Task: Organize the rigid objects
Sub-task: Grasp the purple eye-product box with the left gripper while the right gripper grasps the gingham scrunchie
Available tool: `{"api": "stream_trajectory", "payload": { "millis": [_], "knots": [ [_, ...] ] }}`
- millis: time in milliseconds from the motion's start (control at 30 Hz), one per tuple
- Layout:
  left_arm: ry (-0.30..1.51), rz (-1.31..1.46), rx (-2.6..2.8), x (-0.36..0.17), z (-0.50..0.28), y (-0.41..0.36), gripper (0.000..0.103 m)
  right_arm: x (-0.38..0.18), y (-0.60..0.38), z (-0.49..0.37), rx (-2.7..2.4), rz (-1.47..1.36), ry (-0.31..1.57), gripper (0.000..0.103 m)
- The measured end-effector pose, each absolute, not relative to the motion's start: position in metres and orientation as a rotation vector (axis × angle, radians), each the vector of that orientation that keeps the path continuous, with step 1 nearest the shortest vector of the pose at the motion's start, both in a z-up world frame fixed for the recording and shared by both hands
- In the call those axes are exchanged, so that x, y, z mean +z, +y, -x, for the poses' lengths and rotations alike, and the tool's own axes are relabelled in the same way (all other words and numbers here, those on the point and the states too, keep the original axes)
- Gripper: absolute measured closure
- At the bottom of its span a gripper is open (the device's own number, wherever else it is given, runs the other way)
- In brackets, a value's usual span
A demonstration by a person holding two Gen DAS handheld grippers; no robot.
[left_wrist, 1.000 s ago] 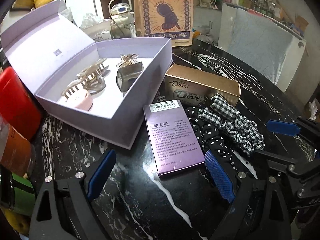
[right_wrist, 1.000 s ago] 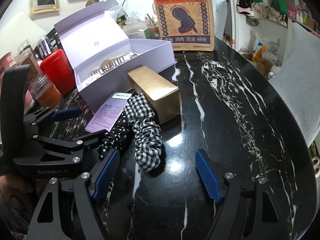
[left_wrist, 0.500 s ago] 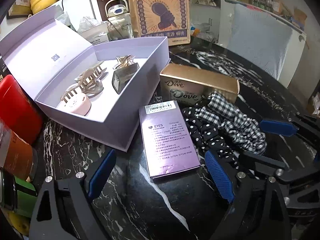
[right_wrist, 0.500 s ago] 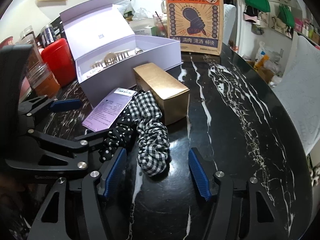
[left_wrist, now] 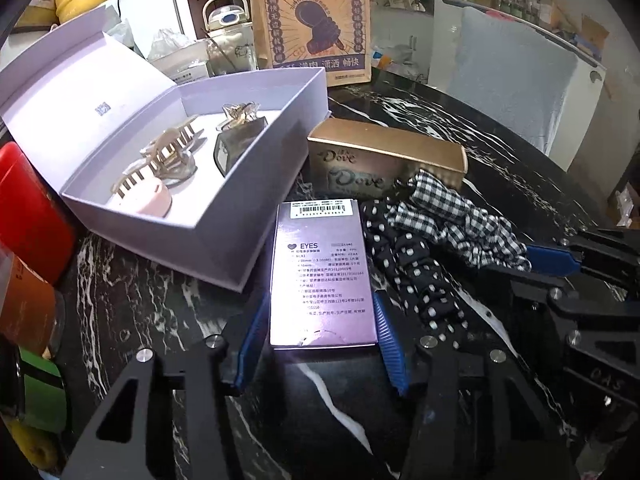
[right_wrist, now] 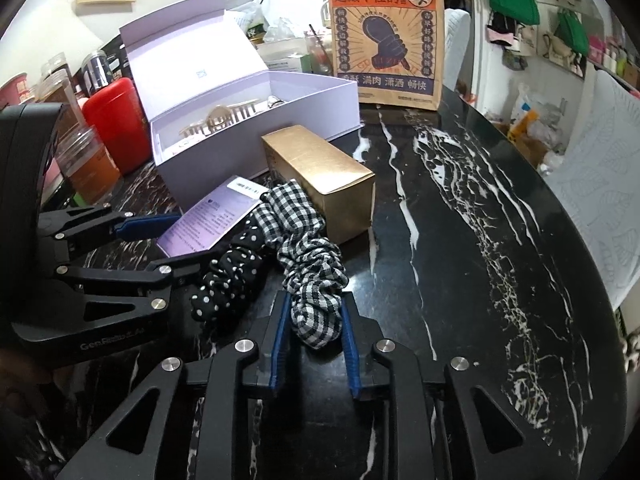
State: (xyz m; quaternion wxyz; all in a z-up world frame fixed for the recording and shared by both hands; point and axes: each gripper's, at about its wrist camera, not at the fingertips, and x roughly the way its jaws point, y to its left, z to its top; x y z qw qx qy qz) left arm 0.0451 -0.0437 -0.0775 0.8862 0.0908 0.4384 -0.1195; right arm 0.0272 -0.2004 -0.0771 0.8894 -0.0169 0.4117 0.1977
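A purple "EYES" box lies flat on the black marble table, and my left gripper is closing on it, its blue pads against both long sides. My right gripper is closing too, its pads squeezing the near end of a black-and-white checked scrunchie. A black polka-dot scrunchie lies between the two. Behind them stands a gold Dove box. The open lilac box at the left holds hair claws, a dark bottle and a pink round case.
A printed paper bag stands at the back of the table. A red canister and jars crowd the left edge, and a kettle stands behind the lilac box. The curved table rim runs along the right.
Both pairs of jaws have come together from wide open: the left onto the purple box, the right onto the end of the checked scrunchie. Neither object has shifted on the table.
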Motion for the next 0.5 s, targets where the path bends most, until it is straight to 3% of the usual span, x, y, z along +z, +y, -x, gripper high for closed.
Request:
{"api": "stream_trajectory", "payload": {
  "millis": [500],
  "knots": [
    [0.956,-0.176,-0.311,-0.076,0.011,-0.036,0.052,-0.075,-0.214,0.015,0.399,0.091,0.864,0.08]
  ]
}}
